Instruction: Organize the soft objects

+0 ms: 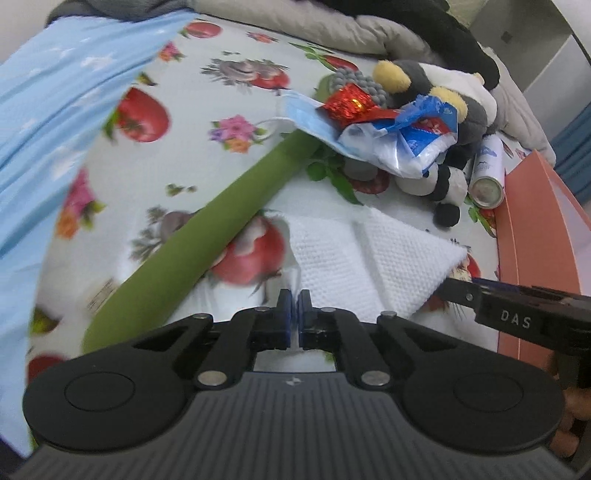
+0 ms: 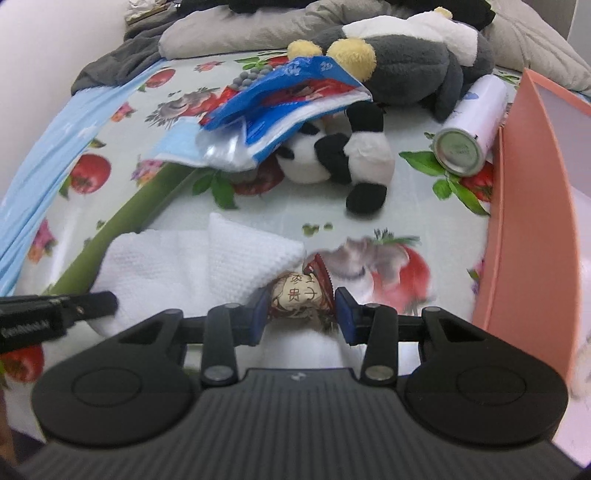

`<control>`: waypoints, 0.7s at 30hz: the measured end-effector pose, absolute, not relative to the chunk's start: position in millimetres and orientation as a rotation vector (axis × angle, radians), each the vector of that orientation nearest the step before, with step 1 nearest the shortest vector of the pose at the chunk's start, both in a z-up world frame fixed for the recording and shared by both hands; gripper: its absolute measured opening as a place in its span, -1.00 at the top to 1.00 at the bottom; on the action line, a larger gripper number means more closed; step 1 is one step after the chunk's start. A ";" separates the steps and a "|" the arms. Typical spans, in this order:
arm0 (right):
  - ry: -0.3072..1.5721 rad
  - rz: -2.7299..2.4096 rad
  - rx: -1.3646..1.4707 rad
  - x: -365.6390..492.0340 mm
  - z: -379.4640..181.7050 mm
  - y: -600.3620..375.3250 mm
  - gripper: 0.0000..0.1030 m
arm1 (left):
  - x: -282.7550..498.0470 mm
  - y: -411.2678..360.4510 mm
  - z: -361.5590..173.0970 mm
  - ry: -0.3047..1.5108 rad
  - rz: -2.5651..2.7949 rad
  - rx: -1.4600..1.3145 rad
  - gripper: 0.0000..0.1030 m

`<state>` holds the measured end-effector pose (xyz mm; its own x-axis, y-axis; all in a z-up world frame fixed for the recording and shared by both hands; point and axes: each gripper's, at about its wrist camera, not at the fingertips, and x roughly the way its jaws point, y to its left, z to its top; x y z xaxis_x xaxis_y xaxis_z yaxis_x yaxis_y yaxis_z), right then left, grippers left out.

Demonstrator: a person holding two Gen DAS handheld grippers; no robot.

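My left gripper (image 1: 294, 295) is shut on the near edge of a white waffle-weave cloth (image 1: 354, 258) lying on the fruit-print bedsheet (image 1: 207, 110). My right gripper (image 2: 302, 308) is shut on a small wrapped candy (image 2: 301, 295) with red and beige paper, at the cloth's right corner (image 2: 236, 254). Behind lie a panda plush (image 2: 343, 151), a grey plush with yellow ears (image 2: 402, 59), a blue and white plastic bag (image 2: 280, 99), a blue face mask (image 1: 306, 118) and a long green soft tube (image 1: 207, 236).
A pink open box (image 2: 532, 229) stands at the right. A white spray can (image 2: 472, 122) lies beside it. A light blue cloth (image 1: 55, 122) covers the left. Grey bedding (image 2: 258, 33) is piled at the back. A red foil wrapper (image 1: 349, 101) sits on the mask.
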<state>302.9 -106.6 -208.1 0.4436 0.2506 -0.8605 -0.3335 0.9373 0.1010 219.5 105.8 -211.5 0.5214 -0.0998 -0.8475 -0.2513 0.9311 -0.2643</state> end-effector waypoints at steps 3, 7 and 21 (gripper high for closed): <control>1.048 0.365 -0.097 285.0 -202.7 -109.4 0.18 | 196.4 107.2 -205.5 1.017 0.115 -0.389 0.92; 1.040 0.368 -0.101 258.1 -194.8 -115.3 0.19 | 161.7 103.2 -202.9 1.029 0.151 -0.398 0.92; 1.059 0.335 -0.101 177.1 -200.2 -151.2 0.22 | 97.8 86.2 -208.8 1.098 0.109 -0.384 -0.12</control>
<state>177.1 -151.2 -200.2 0.4442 0.2219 -0.8680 -0.3182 0.9448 0.0788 97.8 86.2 -208.8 0.4570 -0.1020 -0.8836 -0.2743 0.9288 -0.2491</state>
